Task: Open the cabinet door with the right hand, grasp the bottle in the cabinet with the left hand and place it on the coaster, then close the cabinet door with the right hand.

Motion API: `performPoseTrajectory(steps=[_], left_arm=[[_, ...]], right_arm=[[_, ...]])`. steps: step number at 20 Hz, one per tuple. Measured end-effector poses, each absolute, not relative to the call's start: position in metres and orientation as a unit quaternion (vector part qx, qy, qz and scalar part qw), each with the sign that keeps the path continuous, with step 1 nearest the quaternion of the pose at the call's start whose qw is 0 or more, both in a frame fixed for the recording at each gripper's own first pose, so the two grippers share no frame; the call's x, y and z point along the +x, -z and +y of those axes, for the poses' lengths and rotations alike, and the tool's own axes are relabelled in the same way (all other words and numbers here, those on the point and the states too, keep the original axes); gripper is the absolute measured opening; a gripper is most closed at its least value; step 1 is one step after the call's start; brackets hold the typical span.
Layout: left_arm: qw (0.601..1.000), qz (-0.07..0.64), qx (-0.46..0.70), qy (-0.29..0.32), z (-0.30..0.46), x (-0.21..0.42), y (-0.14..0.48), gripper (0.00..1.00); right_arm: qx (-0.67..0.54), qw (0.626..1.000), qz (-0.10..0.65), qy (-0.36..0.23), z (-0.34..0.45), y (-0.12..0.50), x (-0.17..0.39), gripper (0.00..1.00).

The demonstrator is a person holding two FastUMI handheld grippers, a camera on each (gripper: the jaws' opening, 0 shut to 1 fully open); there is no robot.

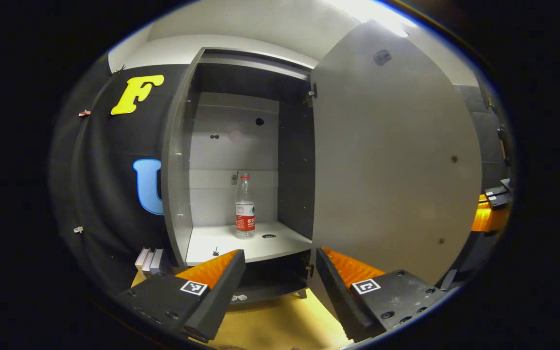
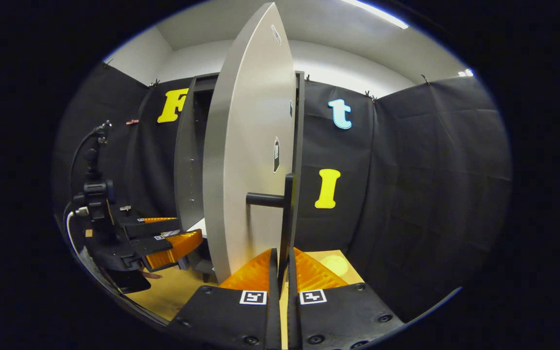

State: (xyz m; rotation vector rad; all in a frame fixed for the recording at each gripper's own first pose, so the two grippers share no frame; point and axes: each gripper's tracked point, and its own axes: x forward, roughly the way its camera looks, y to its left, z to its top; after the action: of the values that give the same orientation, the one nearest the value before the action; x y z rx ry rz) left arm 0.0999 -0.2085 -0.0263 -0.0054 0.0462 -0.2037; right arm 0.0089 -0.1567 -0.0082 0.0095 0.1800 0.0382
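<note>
A: Which step are we at?

B: By my reading, the door-opening is done. The tall grey cabinet door [image 1: 392,160] stands swung wide, and the right gripper [image 2: 282,265] has its fingers closed on the dark bar handle [image 2: 287,218] at the door's edge, pinching the vertical bar between them.

A: And the left one?

B: The left gripper [image 1: 280,272] hangs in front of the open grey cabinet [image 1: 183,160] with its jaws spread wide, holding nothing. It sits well short of the shelf.

A: What is inside?

B: One clear plastic bottle with a red label and red cap [image 1: 244,206], upright on the pale shelf [image 1: 280,243], toward the back and free of the walls. Nothing else of note sits on that shelf (a few small dark marks are too small to tell).

A: So the next move?

B: I judge it is the reach: the left gripper goes straight in, level with the label, and closes on the body without tipping the bottle. The coaster's place I cannot tell from here.
</note>
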Motion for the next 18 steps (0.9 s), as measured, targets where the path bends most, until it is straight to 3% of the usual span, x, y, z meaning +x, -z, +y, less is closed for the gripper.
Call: performPoseTrajectory(steps=[10,11,13,14,15,18], left_arm=[[1.000,-0.003,-0.017,-0.001,-0.178,0.232,0.004,0.92],[1.000,-0.001,-0.018,-0.005,-0.177,0.249,0.005,0.92],[1.000,0.008,-0.018,-0.005,-0.180,0.276,0.011,0.91],[1.000,0.010,-0.014,-0.009,-0.180,0.289,0.013,0.90],[1.000,0.013,-0.009,-0.013,-0.180,0.300,0.016,0.87],[1.000,0.015,-0.013,-0.021,-0.181,0.331,0.021,0.89]], right_arm=[[0.038,0.994,0.089,-0.043,-0.210,0.011,0.010,0.08],[0.042,0.995,0.086,-0.038,-0.223,0.010,0.010,0.11],[0.058,0.994,0.087,-0.041,-0.232,0.013,0.010,0.29],[0.064,0.993,0.088,-0.046,-0.235,0.013,0.012,0.22],[0.068,0.992,0.088,-0.053,-0.238,0.014,0.011,0.37],[0.090,0.989,0.087,-0.076,-0.239,0.010,0.005,0.50]])
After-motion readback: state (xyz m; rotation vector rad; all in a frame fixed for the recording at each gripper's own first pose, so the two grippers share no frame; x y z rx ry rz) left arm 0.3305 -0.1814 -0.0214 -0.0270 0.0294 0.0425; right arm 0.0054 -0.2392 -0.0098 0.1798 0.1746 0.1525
